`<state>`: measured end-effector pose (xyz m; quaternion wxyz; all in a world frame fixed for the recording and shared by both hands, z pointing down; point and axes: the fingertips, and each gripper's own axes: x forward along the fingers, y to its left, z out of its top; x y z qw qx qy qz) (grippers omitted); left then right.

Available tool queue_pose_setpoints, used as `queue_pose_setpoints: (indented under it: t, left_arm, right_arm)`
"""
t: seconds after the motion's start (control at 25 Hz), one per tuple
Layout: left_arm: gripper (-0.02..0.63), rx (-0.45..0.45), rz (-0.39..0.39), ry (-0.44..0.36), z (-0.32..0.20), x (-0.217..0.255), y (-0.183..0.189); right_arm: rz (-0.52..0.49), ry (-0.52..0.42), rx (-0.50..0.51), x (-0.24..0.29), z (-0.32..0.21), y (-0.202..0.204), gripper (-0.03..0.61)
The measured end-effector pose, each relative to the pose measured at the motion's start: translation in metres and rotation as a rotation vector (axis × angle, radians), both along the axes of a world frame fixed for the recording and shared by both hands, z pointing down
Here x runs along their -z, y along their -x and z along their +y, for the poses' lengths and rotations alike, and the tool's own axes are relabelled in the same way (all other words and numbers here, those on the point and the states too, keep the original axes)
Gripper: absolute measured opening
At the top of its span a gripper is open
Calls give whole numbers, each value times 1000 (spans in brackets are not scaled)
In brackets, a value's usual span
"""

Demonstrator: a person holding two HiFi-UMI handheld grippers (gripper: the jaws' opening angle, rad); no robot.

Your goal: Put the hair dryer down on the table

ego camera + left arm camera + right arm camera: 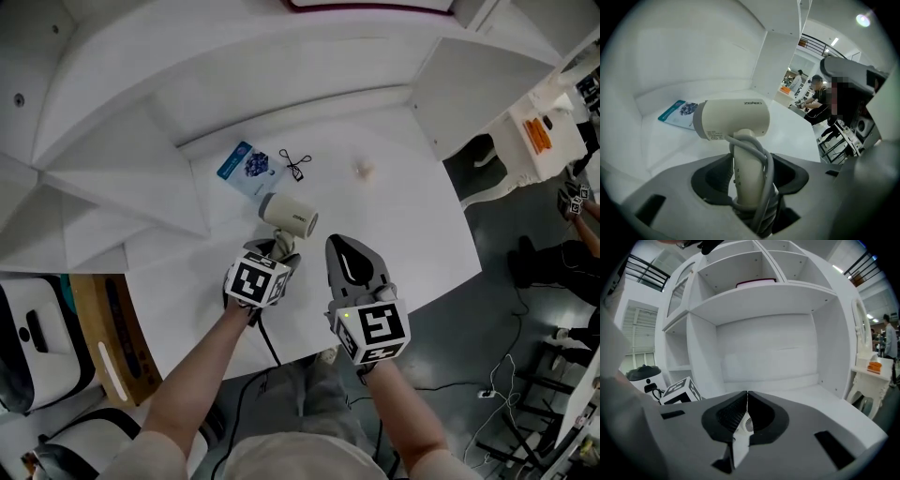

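Observation:
A cream hair dryer stands with its handle held in my left gripper, its barrel pointing right over the white table. In the left gripper view the barrel sits above the jaws, and the grey cord is wound round the handle where my left gripper is shut on it. Whether the dryer touches the table I cannot tell. My right gripper hovers just right of it, shut and holding nothing. Its tips meet in the right gripper view.
A blue leaflet, a small black wire loop and a small pale object lie farther back on the table. White shelving rises behind. The dryer's cord hangs off the near edge. People are at the right.

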<state>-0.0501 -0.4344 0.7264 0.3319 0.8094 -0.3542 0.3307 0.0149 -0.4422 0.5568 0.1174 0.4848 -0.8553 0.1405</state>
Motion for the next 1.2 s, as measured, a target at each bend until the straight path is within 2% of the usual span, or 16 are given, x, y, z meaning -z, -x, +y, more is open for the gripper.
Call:
queue_pose_setpoints:
  t: [0.28,0.48,0.64,0.88,1.2]
  left_arm:
    - [242,-10,-32,67,7,-29,0]
    - [242,-20,-61,49,6,-34,-2]
    - [242,-45,-121,34,10,-41,-3]
    - [242,-36,-121,29,10,-46,-5]
    - [251,6,-112,-80,4,-35,-5]
  right_arm:
    - [-3,11,-4,-3,6,-2,21]
    - [-21,28,-8,-2,11,-8,21]
    - [-39,38,-6,0,16,-9,21]
    - [-61,58,-16,-3,22,-16,21]
    - [-80,73,-27,-7,27,-26,21]
